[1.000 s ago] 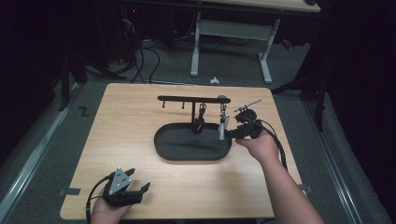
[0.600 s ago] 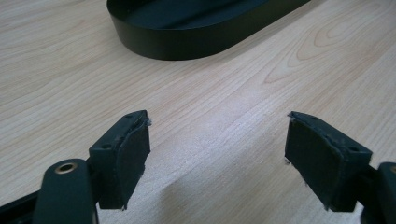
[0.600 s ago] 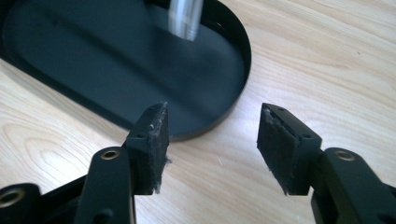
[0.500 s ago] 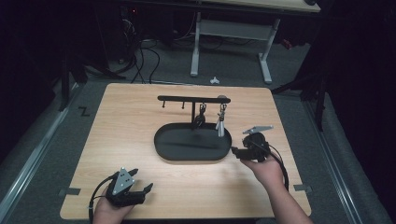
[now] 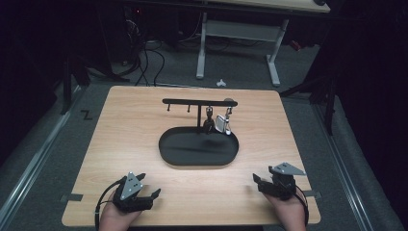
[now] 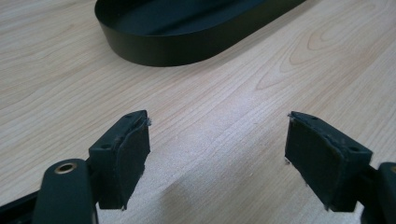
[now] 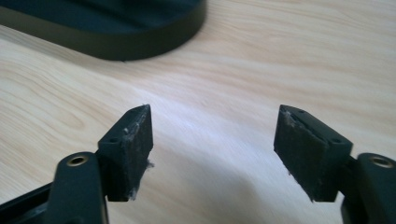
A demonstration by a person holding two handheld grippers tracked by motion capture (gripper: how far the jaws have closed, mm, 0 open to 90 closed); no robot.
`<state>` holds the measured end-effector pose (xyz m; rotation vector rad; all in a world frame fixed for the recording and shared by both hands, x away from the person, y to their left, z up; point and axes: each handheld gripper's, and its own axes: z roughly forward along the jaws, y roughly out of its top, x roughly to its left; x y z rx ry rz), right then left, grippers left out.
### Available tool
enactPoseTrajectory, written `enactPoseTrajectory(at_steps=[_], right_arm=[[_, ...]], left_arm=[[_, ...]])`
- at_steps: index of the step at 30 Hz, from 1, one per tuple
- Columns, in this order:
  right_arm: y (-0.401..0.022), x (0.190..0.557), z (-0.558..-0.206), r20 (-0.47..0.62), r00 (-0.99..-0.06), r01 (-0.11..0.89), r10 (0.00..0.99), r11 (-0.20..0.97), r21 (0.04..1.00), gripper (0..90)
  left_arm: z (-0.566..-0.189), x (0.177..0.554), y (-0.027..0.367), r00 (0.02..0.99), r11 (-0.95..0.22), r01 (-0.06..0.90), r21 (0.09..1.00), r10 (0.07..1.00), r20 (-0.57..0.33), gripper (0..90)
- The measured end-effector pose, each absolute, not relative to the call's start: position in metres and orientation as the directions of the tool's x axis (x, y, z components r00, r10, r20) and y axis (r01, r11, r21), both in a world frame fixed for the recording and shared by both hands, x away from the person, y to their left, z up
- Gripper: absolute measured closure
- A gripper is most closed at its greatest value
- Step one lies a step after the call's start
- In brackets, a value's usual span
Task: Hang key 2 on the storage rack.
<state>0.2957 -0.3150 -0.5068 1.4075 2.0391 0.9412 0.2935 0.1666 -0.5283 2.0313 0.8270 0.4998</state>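
A black oval tray (image 5: 198, 163) lies at the middle of the wooden table, with a black hook rack (image 5: 192, 101) standing over its far side. A dark trinket (image 5: 209, 125) and a silver one (image 5: 222, 123) hang from the rack's right half. My left gripper (image 5: 150, 185) rests at the near left, open, with bare wood between its pads (image 6: 126, 154). My right gripper (image 5: 259, 185) sits at the near right, open; its jaws have just been opening and nothing is between the pads (image 7: 135, 140). The tray's wall (image 6: 177, 44) (image 7: 116, 44) lies ahead of both grippers.
The table's near edge runs just behind both hands. Bare wood (image 5: 202, 192) separates the grippers and the tray. Beyond the table stand a white desk frame (image 5: 235, 43) and loose cables (image 5: 144, 57) on the dark floor.
My right gripper has drawn back from the rack to the near right of the table and sunk lower, jaws wider. The silver trinket stays hanging on the rack. The left gripper has barely moved.
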Motion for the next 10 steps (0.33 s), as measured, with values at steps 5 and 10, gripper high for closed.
enactPoseTrajectory(at_steps=[5,10], right_arm=[[-0.3276,0.2804,-0.5146,0.018,-0.331,0.609,0.943,0.199,0.767,28.1],[-0.3234,0.2819,-0.5109,-0.017,-0.348,0.579,0.937,0.229,0.783,27.0]], left_arm=[[-0.5266,0.2910,0.1667,0.683,-0.391,0.381,0.838,0.730,0.030,22.5],[-0.5211,0.2876,0.1650,0.680,-0.392,0.363,0.845,0.732,0.047,22.5]])
